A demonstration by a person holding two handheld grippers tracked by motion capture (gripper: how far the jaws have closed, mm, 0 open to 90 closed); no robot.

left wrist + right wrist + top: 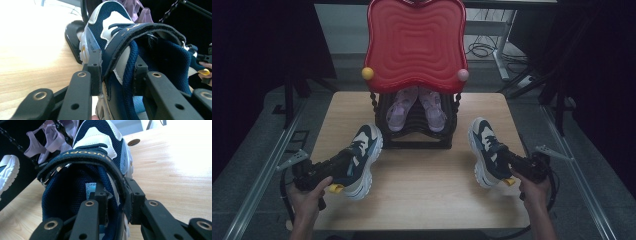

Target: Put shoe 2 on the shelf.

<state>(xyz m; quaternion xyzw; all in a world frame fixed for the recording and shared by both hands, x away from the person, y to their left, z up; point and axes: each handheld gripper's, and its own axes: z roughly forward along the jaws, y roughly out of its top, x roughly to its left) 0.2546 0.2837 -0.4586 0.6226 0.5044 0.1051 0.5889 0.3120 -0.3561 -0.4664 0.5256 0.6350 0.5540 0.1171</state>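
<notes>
I hold each sneaker by its collar wall: left gripper (343,169) clamps left sneaker (362,161), right gripper (508,164) clamps right sneaker (486,150). I keep both grips firm and toes aimed at the rack (417,137).

From above your side you look forward and down on the pale wooden table (422,195). Your left gripper view sits close behind a navy-and-white strapped sneaker (140,50), facing the black slatted shoe rack (72,37). Your right gripper view hugs the other navy-and-white sneaker (100,150); both also catch the lilac sandals (42,140).
</notes>
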